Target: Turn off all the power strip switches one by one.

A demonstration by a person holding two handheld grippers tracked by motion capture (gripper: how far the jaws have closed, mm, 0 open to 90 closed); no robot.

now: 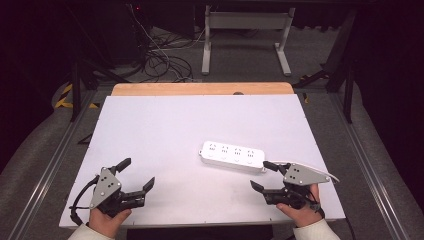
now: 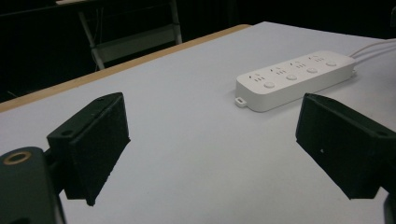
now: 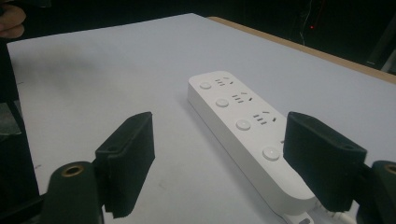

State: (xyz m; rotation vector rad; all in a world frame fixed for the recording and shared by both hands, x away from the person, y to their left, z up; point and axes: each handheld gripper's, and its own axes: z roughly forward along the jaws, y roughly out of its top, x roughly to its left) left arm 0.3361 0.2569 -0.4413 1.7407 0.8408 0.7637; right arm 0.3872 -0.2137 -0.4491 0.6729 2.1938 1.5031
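dark room all round, cables (image 1: 160, 60) tangled on the grey floor beyond, and a white frame (image 1: 246, 35) standing back there. up front, the white bench (image 1: 165, 135) with a wooden strip (image 1: 200, 89) along its far edge.

on the bench, right of centre, lies a white power strip (image 1: 232, 156), flat, four sockets in a row, each with a round button beside it (its white cord (image 1: 327, 174) runs off toward the right edge).

left tongs (image 1: 138, 174) sit near the front left corner, held in the person's left hand (image 1: 107, 220), jaws spread wide, nothing between them. from the left gripper view the power strip (image 2: 294, 77) lies well apart, off ahead and to the right, bare bench between the two black jaws.

right tongs (image 1: 263, 176) over at the front right, gripped by the right hand (image 1: 300, 210), jaws also wide apart and holding nothing. they're just beside the near end of the strip; the right gripper view has the power strip (image 3: 245, 135) running up between the jaws, its near end close to the right-hand one, though i can't tell if anything touches.
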